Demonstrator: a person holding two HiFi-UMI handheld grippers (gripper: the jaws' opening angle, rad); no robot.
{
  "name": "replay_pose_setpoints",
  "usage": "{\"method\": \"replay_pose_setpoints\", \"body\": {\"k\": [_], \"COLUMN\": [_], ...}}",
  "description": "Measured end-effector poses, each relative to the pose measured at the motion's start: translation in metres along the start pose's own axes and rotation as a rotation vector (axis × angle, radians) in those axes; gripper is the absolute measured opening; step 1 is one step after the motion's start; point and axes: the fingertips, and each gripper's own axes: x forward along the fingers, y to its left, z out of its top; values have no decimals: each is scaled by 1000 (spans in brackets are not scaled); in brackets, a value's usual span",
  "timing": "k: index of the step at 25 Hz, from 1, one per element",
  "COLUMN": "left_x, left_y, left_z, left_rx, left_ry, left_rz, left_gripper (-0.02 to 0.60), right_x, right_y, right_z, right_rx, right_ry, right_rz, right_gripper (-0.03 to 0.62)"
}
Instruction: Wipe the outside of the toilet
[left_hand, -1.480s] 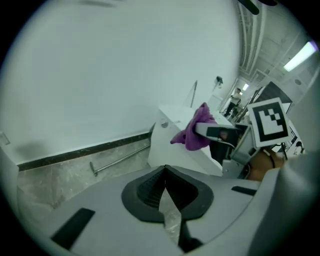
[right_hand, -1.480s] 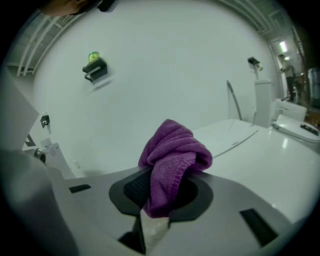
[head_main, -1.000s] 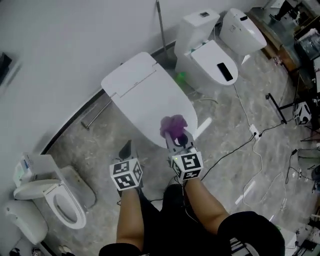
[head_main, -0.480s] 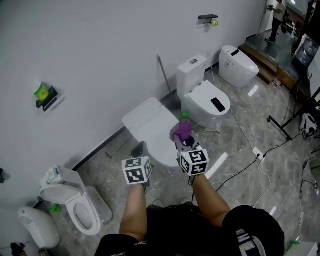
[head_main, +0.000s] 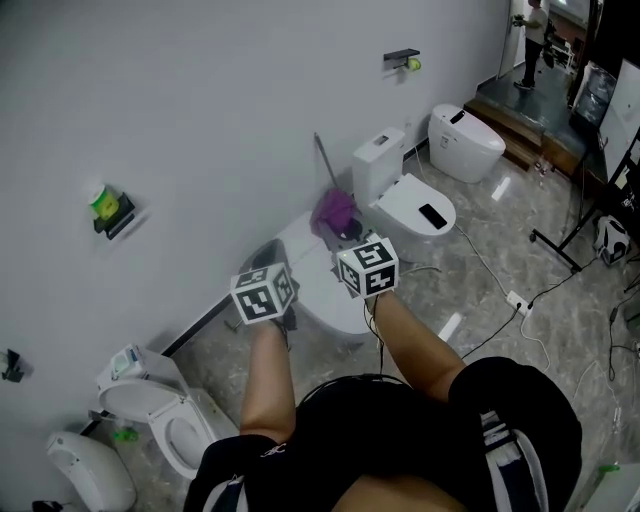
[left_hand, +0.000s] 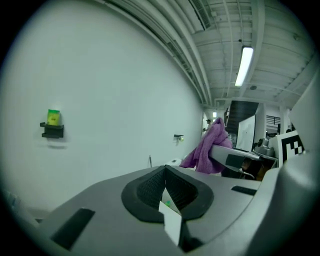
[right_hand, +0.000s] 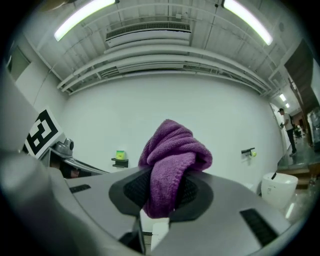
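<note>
much of the toilet (head_main: 332, 306) behind the left gripper (head_main: 266, 256) and right gripper (head_main: 346, 233)

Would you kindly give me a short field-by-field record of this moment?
toilet: white, lid closed, against the wall, below both grippers
left gripper: jaws together, holding nothing, held up in the air
right gripper: shut on a purple cloth
cloth state: bunched, in the air, not touching the toilet
neighbouring toilet: to the right, small dark object on its lid
</note>
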Motion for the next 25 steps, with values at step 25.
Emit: {"method": "replay_pose_setpoints", "body": {"k": [25], "left_x": [17], "left_y": [49], "left_z": [8], "left_rx": [44], "left_ry": [39], "left_rz": [-47], "left_gripper": [8], "right_x": [47], "right_y": [28], "right_z": [17], "right_rx": [12], "right_ry": [-6], "right_rz": [-24], "right_gripper": [84]}}
